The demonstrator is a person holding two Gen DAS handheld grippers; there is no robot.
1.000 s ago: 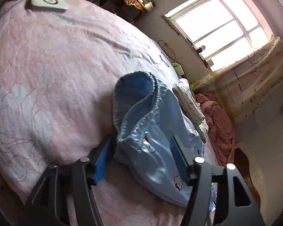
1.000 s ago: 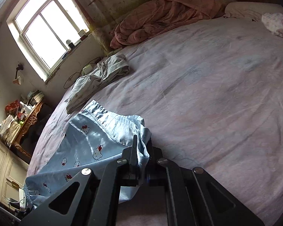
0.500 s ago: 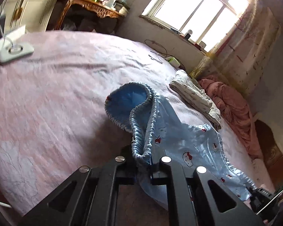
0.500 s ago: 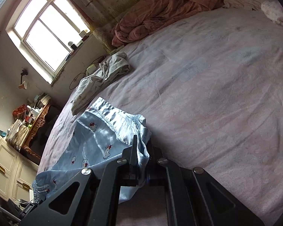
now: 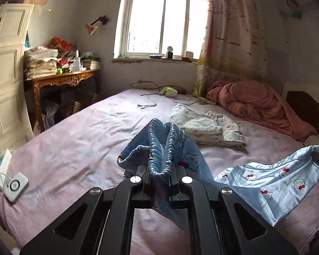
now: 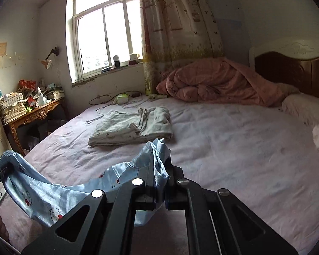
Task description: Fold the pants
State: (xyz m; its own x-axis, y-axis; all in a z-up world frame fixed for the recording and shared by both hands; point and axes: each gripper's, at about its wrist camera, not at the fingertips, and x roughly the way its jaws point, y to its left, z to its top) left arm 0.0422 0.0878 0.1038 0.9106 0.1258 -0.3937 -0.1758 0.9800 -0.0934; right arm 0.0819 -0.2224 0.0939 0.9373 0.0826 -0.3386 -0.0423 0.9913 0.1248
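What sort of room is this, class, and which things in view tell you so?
Most likely a home bedroom: a bed with a headboard, a rumpled pink quilt, and a curtained window.

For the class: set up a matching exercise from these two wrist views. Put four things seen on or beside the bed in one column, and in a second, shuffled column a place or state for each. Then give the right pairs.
Things
1. light blue satin cat-print pants
2. folded pale cream garment
3. rumpled salmon-pink quilt
4. small white square device with a cable

Places or states
A. heaped by the headboard
B. near the bed's edge by the white cabinet
C. held up between both grippers
D. lying flat mid-bed

Pairs: 1-C, 2-D, 3-A, 4-B
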